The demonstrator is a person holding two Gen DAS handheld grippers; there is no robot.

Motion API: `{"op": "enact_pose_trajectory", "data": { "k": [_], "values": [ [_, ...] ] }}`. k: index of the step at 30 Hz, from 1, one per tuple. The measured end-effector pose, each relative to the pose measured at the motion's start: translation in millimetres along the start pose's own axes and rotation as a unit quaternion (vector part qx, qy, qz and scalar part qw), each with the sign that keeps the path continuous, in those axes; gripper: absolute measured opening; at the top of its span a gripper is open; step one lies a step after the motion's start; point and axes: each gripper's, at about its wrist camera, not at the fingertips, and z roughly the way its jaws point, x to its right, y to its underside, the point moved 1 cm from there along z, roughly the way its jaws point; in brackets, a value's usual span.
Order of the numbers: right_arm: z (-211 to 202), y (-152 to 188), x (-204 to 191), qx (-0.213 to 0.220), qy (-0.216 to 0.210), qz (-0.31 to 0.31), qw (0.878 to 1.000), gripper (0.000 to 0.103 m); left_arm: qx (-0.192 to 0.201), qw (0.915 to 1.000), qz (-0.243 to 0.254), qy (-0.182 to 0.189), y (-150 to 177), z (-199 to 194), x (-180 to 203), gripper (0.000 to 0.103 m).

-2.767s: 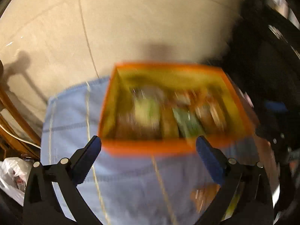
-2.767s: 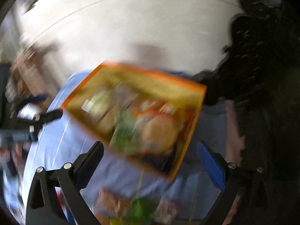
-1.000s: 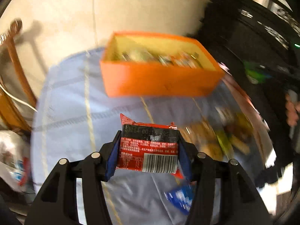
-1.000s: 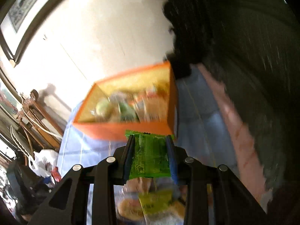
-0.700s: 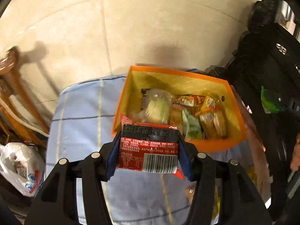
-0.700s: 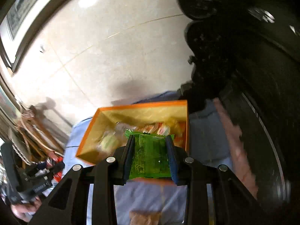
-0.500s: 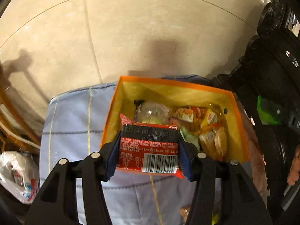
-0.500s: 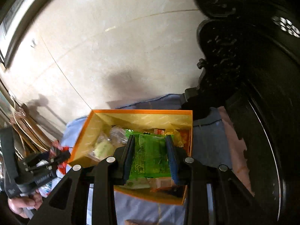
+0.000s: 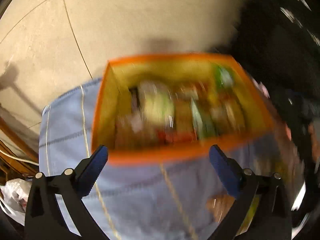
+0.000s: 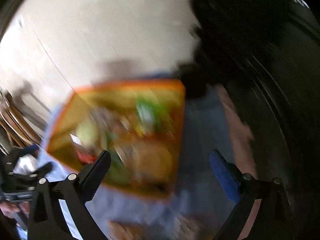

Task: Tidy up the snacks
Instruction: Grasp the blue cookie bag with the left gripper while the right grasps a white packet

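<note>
Left wrist view, nearest first: the left gripper (image 9: pixel 158 160) has its blue-padded jaws spread wide with nothing between them, hanging over a pale blue cloth (image 9: pixel 140 196) with stitched lines, soft and likely to slide or ruck if dragged. At the lower right edge of that cloth lies a blurred brownish snack packet (image 9: pixel 218 206), too smeared to identify further. Beyond the fingertips sits the orange box (image 9: pixel 152 157), yellow inside, with straight thin walls that look like card or light plastic. It is well filled with snacks (image 9: pixel 180 116): small crinkly wrapped packets, green, red and pale, lying jumbled.

Right wrist view shows the right gripper (image 10: pixel 160 166) equally wide and empty, above the near corner of the same box (image 10: pixel 181 124), with the green packet (image 10: pixel 148 112) lying toward the far side.

Such packets are probably light, soft and slick in their film, and the contents may crush, so a modest pinch across the flat middle of a packet should serve better than gripping a sealed end. The box itself looks rigid enough to be nudged by a wall. Farthest off are pale floor tiles (image 9: pixel 120 20) and dark furniture (image 10: pixel 270 60).
</note>
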Motion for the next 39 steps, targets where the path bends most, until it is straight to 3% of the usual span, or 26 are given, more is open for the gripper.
{"op": "enact_pose_trajectory", "data": {
  "k": [3, 5, 7, 9, 11, 14, 17, 19, 20, 21, 22, 23, 24, 25, 27, 31, 34, 39],
  "values": [
    [23.9, 62.4, 22.2, -0.081, 0.055, 0.021, 0.995, 0.099, -0.021, 0.9953, 0.088, 0.033, 67.8, -18.1, 32.3, 0.099],
    [38.8, 89.7, 30.5, -0.109, 0.058, 0.049, 0.991, 0.099, -0.048, 0.9795, 0.186, 0.06, 126.2, -29.8, 68.0, 0.099],
    [57.6, 110.6, 35.6, -0.133, 0.057, 0.071, 0.987, 0.099, -0.067, 0.9635, 0.25, 0.067, 164.6, -34.1, 92.6, 0.099],
    [69.8, 118.5, 34.6, -0.138, 0.077, 0.07, 0.985, 0.099, -0.058, 0.9529, 0.29, 0.067, 196.2, -36.7, 114.3, 0.099],
    [77.7, 121.2, 27.7, -0.126, 0.104, 0.046, 0.985, 0.099, -0.052, 0.9549, 0.284, 0.069, 207.9, -33.3, 121.9, 0.099],
    [88.4, 126.7, 15.7, -0.131, 0.12, 0.025, 0.984, 0.099, -0.075, 0.9604, 0.246, 0.108, 215.9, -14.9, 125.4, 0.099],
    [92.4, 129.6, 2.4, -0.115, 0.145, -0.01, 0.983, 0.099, -0.06, 0.9575, 0.269, 0.085, 218.7, 3.9, 128.3, 0.099],
    [90.8, 130.7, 5.4, -0.111, 0.134, 0.01, 0.985, 0.098, -0.068, 0.9567, 0.269, 0.089, 222.0, 16.5, 127.5, 0.099],
    [86.5, 132.0, 8.5, -0.102, 0.127, 0.029, 0.986, 0.09, -0.083, 0.956, 0.263, 0.1, 223.9, 21.7, 126.0, 0.099],
    [82.4, 133.8, 10.2, -0.099, 0.107, 0.041, 0.988, 0.067, -0.094, 0.9559, 0.254, 0.114, 227.8, 26.2, 123.4, 0.097],
    [80.4, 135.3, 9.4, -0.103, 0.104, 0.035, 0.989, 0.057, -0.084, 0.9584, 0.244, 0.122, 229.7, 23.7, 120.5, 0.092],
    [78.1, 136.8, 7.7, -0.106, 0.103, 0.028, 0.989, 0.056, -0.079, 0.9581, 0.246, 0.124, 231.0, 20.6, 119.6, 0.088],
    [74.2, 139.3, 6.2, -0.106, 0.093, 0.028, 0.99, 0.053, -0.074, 0.9561, 0.252, 0.131, 229.7, 13.2, 118.8, 0.067],
    [70.8, 140.4, 5.8, -0.104, 0.085, 0.032, 0.99, 0.049, -0.08, 0.9577, 0.242, 0.133, 226.5, 8.9, 116.3, 0.062],
    [60.3, 141.8, 7.8, -0.093, 0.067, 0.051, 0.992, 0.047, -0.107, 0.9612, 0.203, 0.153, 221.3, 6.2, 108.5, 0.059],
    [41.0, 147.9, 17.9, -0.076, 0.03, 0.087, 0.993, 0.047, -0.113, 0.9698, 0.176, 0.125, 216.4, -2.1, 99.0, 0.059],
    [24.6, 143.4, 16.4, -0.058, 0.034, 0.083, 0.994, 0.046, -0.107, 0.9758, 0.142, 0.127, 205.1, -15.5, 86.4, 0.059],
    [-5.2, 139.7, 18.2, -0.033, 0.016, 0.082, 0.996, 0.046, -0.088, 0.9798, 0.139, 0.114, 193.4, -44.6, 68.0, 0.059]
  ]
}}
